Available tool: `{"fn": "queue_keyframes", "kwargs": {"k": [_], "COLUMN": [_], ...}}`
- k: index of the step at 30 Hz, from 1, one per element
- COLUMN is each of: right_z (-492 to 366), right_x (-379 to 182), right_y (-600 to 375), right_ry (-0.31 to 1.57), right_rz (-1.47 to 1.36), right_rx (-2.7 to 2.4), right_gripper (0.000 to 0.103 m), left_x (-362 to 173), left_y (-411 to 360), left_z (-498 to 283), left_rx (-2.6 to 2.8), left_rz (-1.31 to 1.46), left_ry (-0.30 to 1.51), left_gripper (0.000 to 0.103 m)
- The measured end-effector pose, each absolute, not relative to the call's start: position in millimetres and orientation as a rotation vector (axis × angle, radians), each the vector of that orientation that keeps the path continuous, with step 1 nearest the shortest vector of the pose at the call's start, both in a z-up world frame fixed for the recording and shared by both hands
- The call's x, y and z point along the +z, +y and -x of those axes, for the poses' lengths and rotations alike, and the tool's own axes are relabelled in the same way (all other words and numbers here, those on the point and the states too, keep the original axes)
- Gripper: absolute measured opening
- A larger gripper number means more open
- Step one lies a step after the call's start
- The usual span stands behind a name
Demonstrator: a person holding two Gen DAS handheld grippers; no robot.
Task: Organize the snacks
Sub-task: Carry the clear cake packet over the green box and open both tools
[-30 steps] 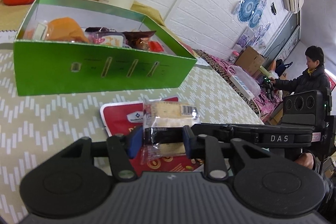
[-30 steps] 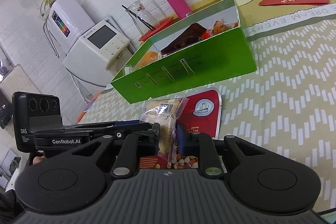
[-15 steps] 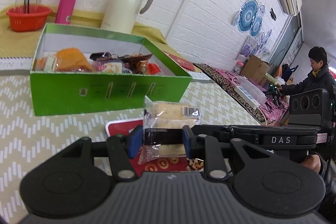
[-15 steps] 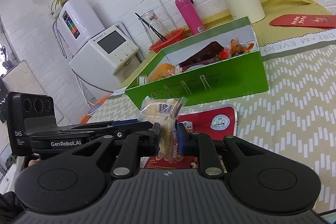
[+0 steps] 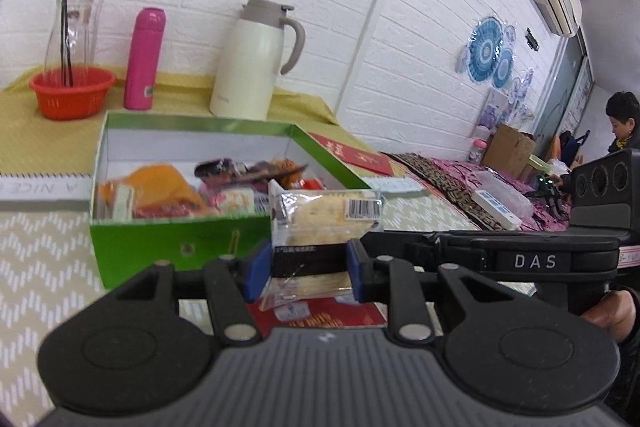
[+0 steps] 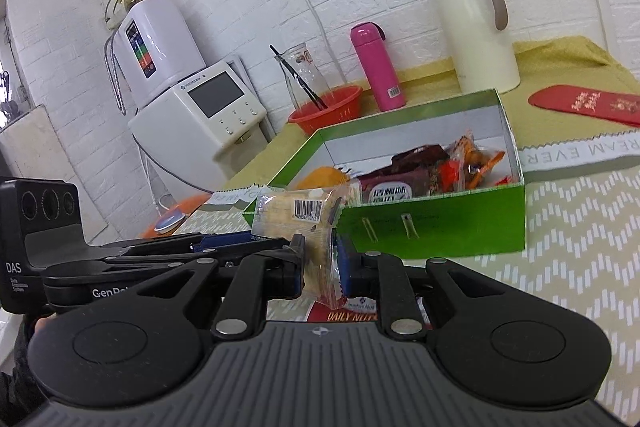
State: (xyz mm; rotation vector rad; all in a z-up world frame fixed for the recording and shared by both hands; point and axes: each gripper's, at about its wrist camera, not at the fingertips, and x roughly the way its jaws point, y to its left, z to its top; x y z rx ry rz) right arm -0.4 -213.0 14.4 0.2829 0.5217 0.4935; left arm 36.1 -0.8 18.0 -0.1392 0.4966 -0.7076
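**Aloft: one cracker packet, two grips**

Held off the table, clear-wrapped cracker packet [image 5: 316, 227] pinched from both sides: left gripper [image 5: 307, 263] clamped narrow across its dark lower band, right gripper [image 6: 320, 263] squeezing the wrapper edge-on. Just behind, green box [image 5: 168, 247] open and part-filled with wrapped snacks. Beneath, red nut bag [image 5: 332, 313] flat on the chevron tablecloth [image 5: 40, 267]. Further back, cream jug [image 5: 256, 63], pink flask [image 5: 144, 59], red basket [image 5: 72, 95]
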Motion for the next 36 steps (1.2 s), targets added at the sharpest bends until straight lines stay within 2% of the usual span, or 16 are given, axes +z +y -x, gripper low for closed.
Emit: {"fn": "queue_keyframes", "kwargs": {"k": [11, 19, 20, 36], "right_z": [-44, -70, -72, -112], "right_x": [30, 25, 24, 6], "right_y": [-207, -203, -203, -200], "right_ry": [0.466, 0.461, 0.459, 0.517], "right_rz": [-0.243, -0.226, -0.222, -0.184], "right_rx": [0.428, 0.380, 0.371, 0.348], "right_gripper": [0.031, 0.031, 0.023, 0.021], "left_x": [39, 31, 29, 8], "left_y": [-15, -22, -22, -30], "left_z": [-78, -105, -108, -141], "left_rx": [-0.625, -0.562, -0.549, -0.495], "left_rz": [0.090, 0.102, 0.096, 0.075], "left_ry": [0.426, 0.427, 0.430, 0.456], "left_gripper": [0.023, 0.023, 0.023, 0.022]}}
